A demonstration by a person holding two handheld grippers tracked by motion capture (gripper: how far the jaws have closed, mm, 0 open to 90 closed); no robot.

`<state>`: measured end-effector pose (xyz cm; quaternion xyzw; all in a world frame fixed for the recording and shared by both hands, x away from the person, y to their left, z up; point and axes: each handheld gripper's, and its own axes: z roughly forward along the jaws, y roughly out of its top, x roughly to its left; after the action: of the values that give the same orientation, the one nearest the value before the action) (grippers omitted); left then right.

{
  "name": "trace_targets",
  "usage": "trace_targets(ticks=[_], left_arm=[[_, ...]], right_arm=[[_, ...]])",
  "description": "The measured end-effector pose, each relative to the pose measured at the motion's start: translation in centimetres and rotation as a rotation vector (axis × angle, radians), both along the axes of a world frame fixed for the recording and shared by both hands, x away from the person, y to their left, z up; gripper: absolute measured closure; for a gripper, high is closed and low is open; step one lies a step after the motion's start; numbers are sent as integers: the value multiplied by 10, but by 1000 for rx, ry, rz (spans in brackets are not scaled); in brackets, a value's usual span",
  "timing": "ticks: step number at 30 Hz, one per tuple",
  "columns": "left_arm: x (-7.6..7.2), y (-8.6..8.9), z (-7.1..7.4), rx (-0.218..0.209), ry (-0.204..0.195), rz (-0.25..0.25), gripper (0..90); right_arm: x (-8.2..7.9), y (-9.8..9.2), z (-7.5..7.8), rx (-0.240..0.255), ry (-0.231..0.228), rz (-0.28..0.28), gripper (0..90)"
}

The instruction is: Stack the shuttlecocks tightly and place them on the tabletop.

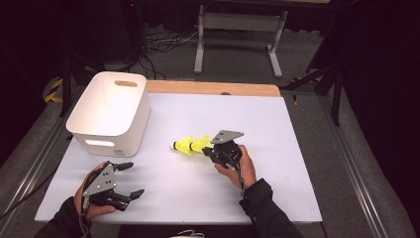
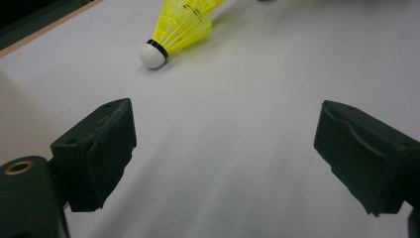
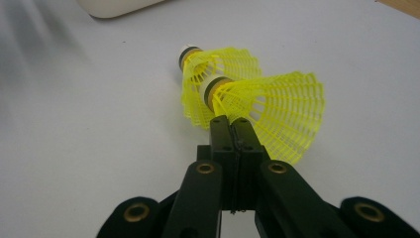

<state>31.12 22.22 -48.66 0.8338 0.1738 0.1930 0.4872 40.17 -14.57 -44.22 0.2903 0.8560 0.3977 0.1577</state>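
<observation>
I have the right gripper (image 3: 230,124) down on the white-topped desk (image 1: 277,188), its black fingers (image 3: 220,130) clenched tight together. They look pinched on the lower edge of the nearer yellow plastic shuttlecock's (image 3: 277,111) mesh skirt, though the contact itself hides under the tips, so I take that as likely rather than certain. A second yellow plastic shuttlecock with a white cork nose (image 3: 208,74) sits just ahead; from this angle the nearer one's cork seems nested into its skirt, and both lie on their sides mid-desk, to the right of the white plastic bin with cut-out handles (image 1: 111,111).

My left gripper (image 1: 124,181) rests near the front left corner of the desk, fingers (image 2: 106,148) released and spread wide with nothing between them, pointing toward the shuttlecocks' cork end.

My reading: the grasp is about made, but nothing is lifted. If the bin is the goal, as I judge, both shuttlecocks are left to carry over; none is visibly in it from the high view.
</observation>
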Motion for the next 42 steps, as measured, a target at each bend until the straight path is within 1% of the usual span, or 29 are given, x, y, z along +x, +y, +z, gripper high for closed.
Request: trace_targets(ticks=[3,8,15,20,25,29,34,35,36,38,40,42], left_arm=[[0,0,0,2,-2,-16,101],[0,-1,0,0,4,-22,100],[0,-1,-1,-6,11,-25,100],[0,-1,-1,5,5,-30,100],[-1,-1,-1,0,14,-30,100],[0,-1,-1,6,8,-34,100],[-1,-1,-1,2,9,-34,101],[-1,-2,-1,-4,14,-32,101],[-1,-1,-1,-1,9,-33,101],[-1,-1,-1,0,4,-33,101],[-1,-1,-1,1,3,-32,101],[-1,-1,-1,1,3,-32,101]], right_arm=[[3,5,-3,12,4,-1,900],[7,14,-9,21,20,1,900],[9,21,-13,35,22,10,896],[9,23,-15,50,29,14,892],[10,24,-18,37,47,17,872],[10,24,-20,18,53,14,840],[10,24,-20,-4,44,3,779],[10,23,-20,-10,39,-1,766],[9,23,-19,-14,37,-2,736],[8,22,-17,-27,22,-8,715],[6,21,-14,-29,6,-10,690],[5,21,-13,-28,0,-11,686]])
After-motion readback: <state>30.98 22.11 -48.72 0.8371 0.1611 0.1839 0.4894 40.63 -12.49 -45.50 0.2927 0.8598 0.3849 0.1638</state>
